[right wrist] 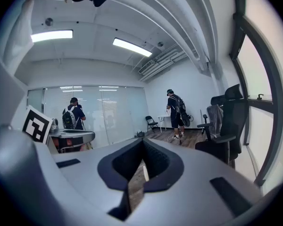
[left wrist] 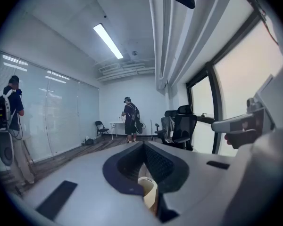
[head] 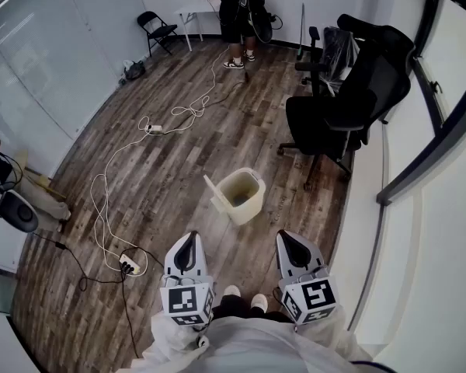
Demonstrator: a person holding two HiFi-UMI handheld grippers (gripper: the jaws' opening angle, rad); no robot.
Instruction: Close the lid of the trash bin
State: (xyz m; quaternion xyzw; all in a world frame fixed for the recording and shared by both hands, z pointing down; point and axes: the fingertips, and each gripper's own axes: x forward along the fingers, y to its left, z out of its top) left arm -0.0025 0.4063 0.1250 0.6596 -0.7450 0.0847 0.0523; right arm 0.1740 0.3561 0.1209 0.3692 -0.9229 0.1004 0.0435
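Observation:
A cream trash bin (head: 243,195) stands on the wood floor just ahead of me, with no bag in it. Its lid (head: 214,194) is swung open and hangs at the bin's left side. Both grippers are held low, short of the bin and apart from it. My left gripper (head: 189,238) is shut and empty and points at the bin's left. My right gripper (head: 286,235) is shut and empty too, off the bin's right. In the left gripper view the bin (left wrist: 149,191) shows below the meeting jaws. In the right gripper view a pale sliver, perhaps the lid's edge (right wrist: 145,170), shows.
A black office chair (head: 343,109) stands right of and beyond the bin. White cables (head: 107,216) and a power strip (head: 129,267) lie on the floor at left. A person (head: 238,12) stands at the far wall by a white table (head: 193,9) and a folding chair (head: 157,29).

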